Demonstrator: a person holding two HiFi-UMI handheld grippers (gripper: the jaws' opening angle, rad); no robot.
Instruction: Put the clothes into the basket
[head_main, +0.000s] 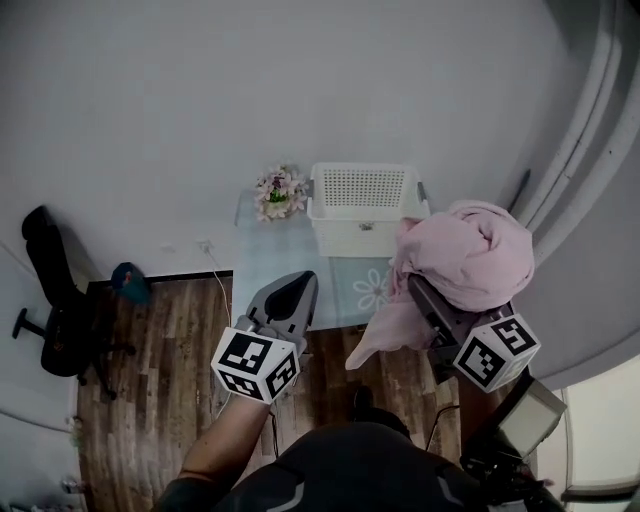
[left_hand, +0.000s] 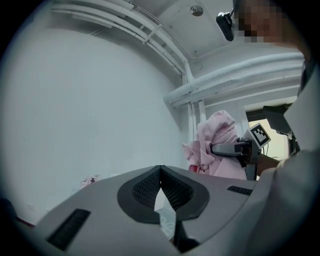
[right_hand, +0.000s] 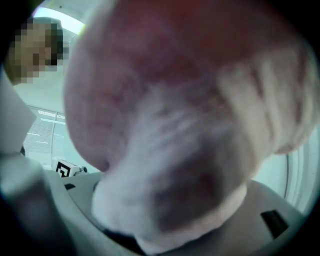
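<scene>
A bulky pink garment (head_main: 472, 252) hangs bunched from my right gripper (head_main: 424, 290), which is shut on it; a loose flap droops toward the floor. The cloth fills the right gripper view (right_hand: 180, 135) and hides the jaws. The white perforated basket (head_main: 362, 198) stands on a small table, just left of and beyond the garment, and looks empty. My left gripper (head_main: 296, 292) is held in front of the table, left of the garment, shut with nothing in it. In the left gripper view its tips meet (left_hand: 160, 169), and the garment (left_hand: 216, 142) and the right gripper (left_hand: 226, 149) show at the right.
The table (head_main: 268, 272) has a pale floral cloth and a small pot of flowers (head_main: 279, 192) left of the basket. A black office chair (head_main: 52, 300) stands on the wood floor at far left. A white wall lies behind, and curved white panels (head_main: 590, 150) rise at right.
</scene>
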